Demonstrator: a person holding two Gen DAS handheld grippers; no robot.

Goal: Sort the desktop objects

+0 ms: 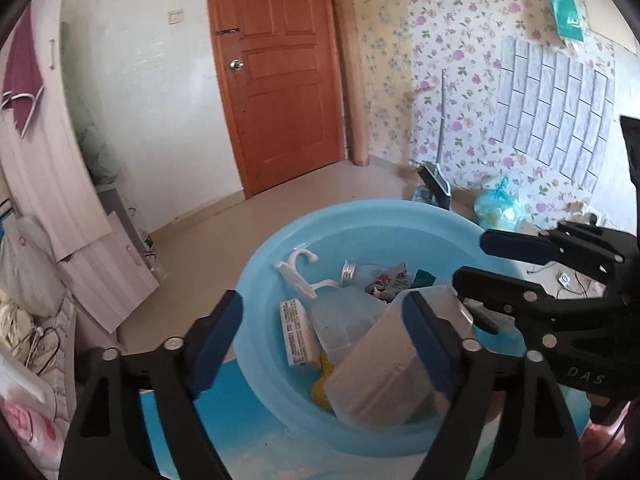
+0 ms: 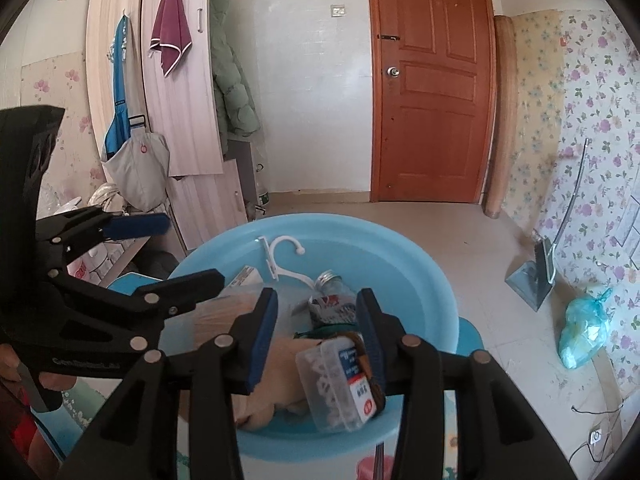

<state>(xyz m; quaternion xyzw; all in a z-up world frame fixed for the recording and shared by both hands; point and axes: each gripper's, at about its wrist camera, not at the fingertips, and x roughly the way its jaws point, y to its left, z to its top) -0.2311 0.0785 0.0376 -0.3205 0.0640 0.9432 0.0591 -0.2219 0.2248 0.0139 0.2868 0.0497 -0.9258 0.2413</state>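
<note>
A blue basin sits on a blue-topped table and holds the clutter: a white hook, a jar with a metal lid, a printed carton, patterned cloth, something yellow and a frosted box leaning on its near wall.

A small clear case with a red and blue label lies between the fingers of the right gripper, against its right pad; the jaws stand apart, and I cannot tell whether they pinch it.

The left gripper hovers over the basin's near left rim, jaws wide apart and holding nothing, its right finger in front of the frosted box.

Beyond stand a brown door and flowered wallpaper.
</note>
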